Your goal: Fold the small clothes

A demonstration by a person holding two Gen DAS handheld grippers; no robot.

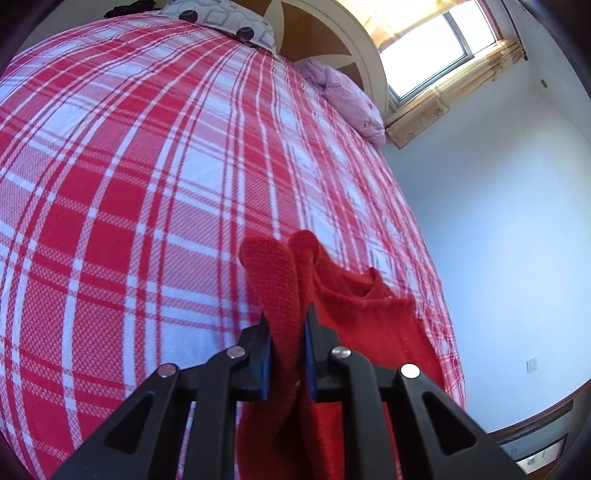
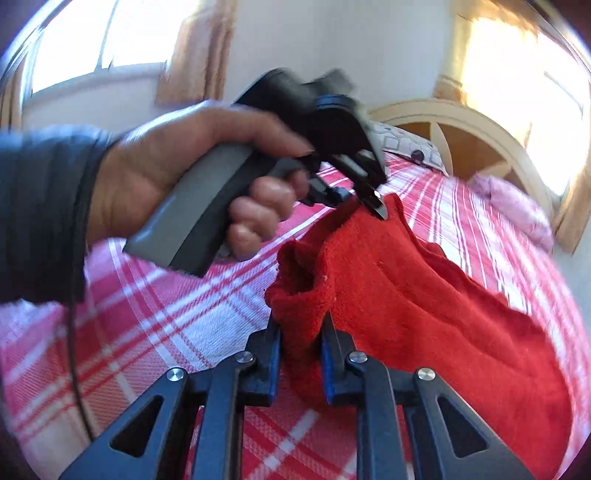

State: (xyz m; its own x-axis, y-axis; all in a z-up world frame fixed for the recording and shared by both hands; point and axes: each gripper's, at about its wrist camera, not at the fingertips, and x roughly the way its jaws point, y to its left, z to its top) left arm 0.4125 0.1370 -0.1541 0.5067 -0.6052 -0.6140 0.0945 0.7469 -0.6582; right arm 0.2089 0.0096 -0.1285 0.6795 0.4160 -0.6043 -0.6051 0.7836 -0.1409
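Observation:
A small red knitted garment (image 1: 354, 306) hangs above the red-and-white plaid bed (image 1: 147, 184). My left gripper (image 1: 288, 325) is shut on a bunched strap or edge of it, which sticks up between the fingers. In the right wrist view my right gripper (image 2: 301, 332) is shut on another bunched corner of the red garment (image 2: 424, 295). The left gripper (image 2: 364, 205), held in a hand, shows there pinching the garment's far top corner. The cloth stretches between the two grippers, lifted off the bed.
The plaid bed (image 2: 166, 314) fills most of both views. A patterned pillow (image 1: 221, 18) and a purple pillow (image 1: 343, 99) lie by the round headboard (image 1: 332, 37). A window (image 1: 436, 48) and white wall are to the right of the bed.

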